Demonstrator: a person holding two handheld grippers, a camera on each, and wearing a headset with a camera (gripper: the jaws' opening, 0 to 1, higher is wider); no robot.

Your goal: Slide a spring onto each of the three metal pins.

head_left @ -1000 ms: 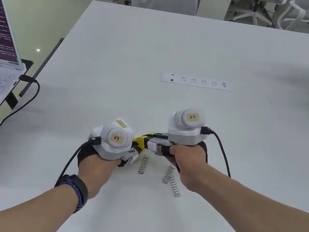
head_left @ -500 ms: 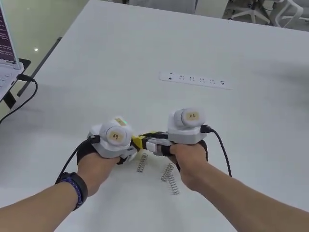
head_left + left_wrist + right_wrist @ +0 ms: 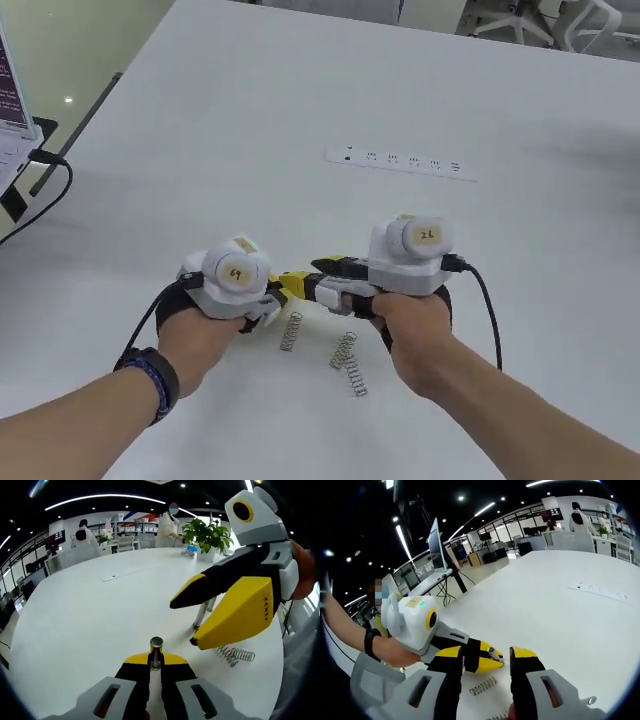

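My left gripper pinches a bare metal pin. Right gripper jaws spread, empty. Three springs lie lower-centre on the tabletop; none fitted.

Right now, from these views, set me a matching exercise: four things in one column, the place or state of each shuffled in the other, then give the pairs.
Column one
1. left gripper
2. right gripper
3. springs
4. power strip

Column two
A. lying loose on the table, close to the grippers
B. open
C. shut on a metal pin
D. flat on the table, beyond both grippers

Pairs: 1-C, 2-B, 3-A, 4-D
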